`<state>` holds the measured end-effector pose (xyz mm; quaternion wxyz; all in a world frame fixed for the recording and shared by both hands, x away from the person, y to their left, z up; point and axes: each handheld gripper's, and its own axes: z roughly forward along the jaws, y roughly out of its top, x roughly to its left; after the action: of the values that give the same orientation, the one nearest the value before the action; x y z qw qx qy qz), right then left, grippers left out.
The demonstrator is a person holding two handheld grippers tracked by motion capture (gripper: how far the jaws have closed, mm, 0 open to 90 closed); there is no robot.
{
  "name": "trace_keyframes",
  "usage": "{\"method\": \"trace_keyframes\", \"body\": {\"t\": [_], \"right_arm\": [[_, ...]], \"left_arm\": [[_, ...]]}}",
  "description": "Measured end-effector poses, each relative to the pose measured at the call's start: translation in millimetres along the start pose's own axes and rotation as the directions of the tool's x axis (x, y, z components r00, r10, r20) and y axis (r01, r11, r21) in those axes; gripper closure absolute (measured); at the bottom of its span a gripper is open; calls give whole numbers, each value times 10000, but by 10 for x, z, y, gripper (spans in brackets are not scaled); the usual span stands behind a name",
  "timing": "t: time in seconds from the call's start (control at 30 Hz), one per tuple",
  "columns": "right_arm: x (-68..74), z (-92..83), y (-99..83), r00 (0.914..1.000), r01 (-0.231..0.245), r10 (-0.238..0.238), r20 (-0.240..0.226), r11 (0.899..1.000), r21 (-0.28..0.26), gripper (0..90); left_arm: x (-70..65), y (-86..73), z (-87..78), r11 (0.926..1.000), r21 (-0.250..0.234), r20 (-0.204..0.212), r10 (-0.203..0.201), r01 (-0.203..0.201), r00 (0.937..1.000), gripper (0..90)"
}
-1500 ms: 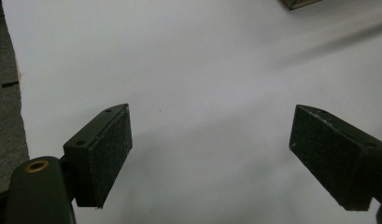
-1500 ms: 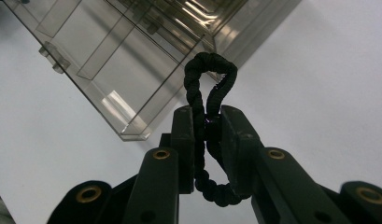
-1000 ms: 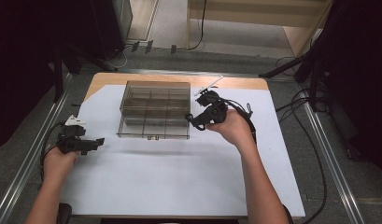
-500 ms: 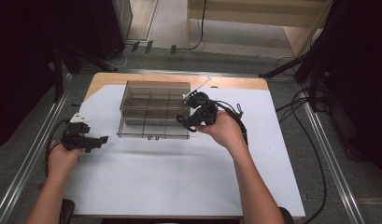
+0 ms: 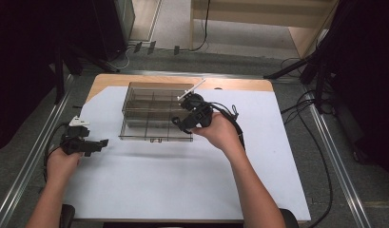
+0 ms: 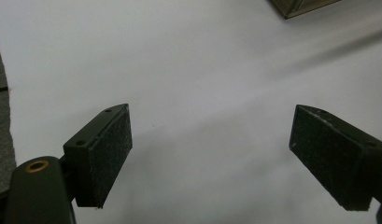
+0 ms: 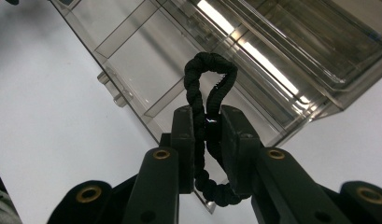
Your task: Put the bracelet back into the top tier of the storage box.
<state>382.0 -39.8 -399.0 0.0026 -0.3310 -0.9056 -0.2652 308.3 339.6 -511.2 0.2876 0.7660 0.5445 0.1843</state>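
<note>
The right gripper (image 7: 207, 135) is clamped on a black braided hair tie (image 7: 208, 88), pinching the loop across its middle so that one end bulges free above the jaws and the other hangs below them. In the high view this gripper (image 5: 182, 124) hovers over the clear compartment box (image 5: 156, 114), at about the 4 o'clock part of it, near its front right corner. The pinch across the middle looks chosen to keep the soft loop from slipping or swinging, and the height above the dividers suggests the tie is being carried to one of the compartments; which one cannot be told. The left gripper (image 5: 94, 144) rests low at the 8 o'clock side of the desk (image 5: 182, 190), well apart from the box, jaws spread wide with nothing between the pads (image 6: 109, 154); it seems parked out of the way, since one gripper is enough for this light load.
</note>
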Motion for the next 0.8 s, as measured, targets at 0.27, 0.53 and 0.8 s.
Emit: {"method": "trace_keyframes", "body": {"t": [0.27,0.53,0.8], "right_arm": [[-5,110,42,9999,41,-39,-149,9999,128,771],[-9,232,49,9998,115,-105,-154,9980,620,770],[-17,306,37,9999,86,-75,-117,9956,929,770]], "left_arm": [[27,-57,-44,10000,13,-84,-83,83,9999,144],[48,-91,-73,9999,43,-172,-145,145,9997,144],[39,-87,-67,9999,25,-136,-161,161,9998,144]]}}
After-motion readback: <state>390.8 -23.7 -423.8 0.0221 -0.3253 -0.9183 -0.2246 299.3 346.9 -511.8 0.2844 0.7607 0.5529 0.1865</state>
